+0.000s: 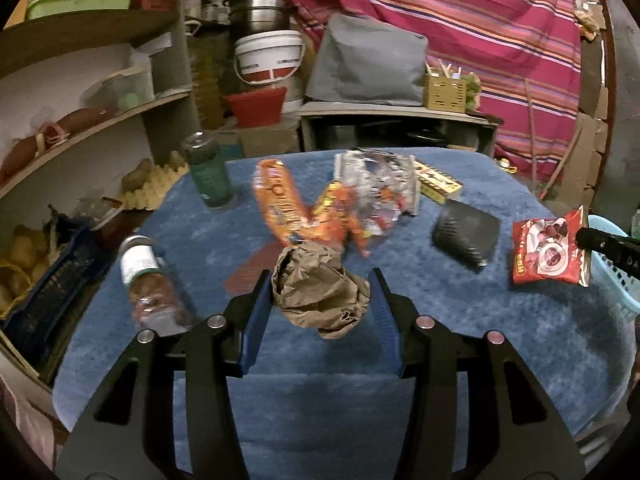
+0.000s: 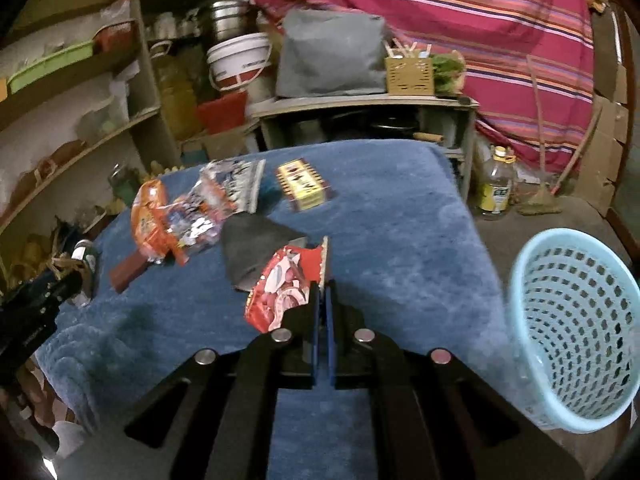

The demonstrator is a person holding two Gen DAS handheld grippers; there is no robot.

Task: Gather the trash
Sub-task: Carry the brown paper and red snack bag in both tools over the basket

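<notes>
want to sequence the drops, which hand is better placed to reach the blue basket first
Right. The right gripper, shut on the red wrapper, has the blue basket open just beside it. The left gripper, holding the crumpled brown paper, sees only the basket's edge far off.

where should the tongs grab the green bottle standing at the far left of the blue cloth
Take the green bottle around its straight body, below the cap, coming in level from the near side. It stands upright at the edge of the blue cloth, its round sides clear, so the tongs can close across it. The orange wrapper to its right leaves little room there.
</notes>
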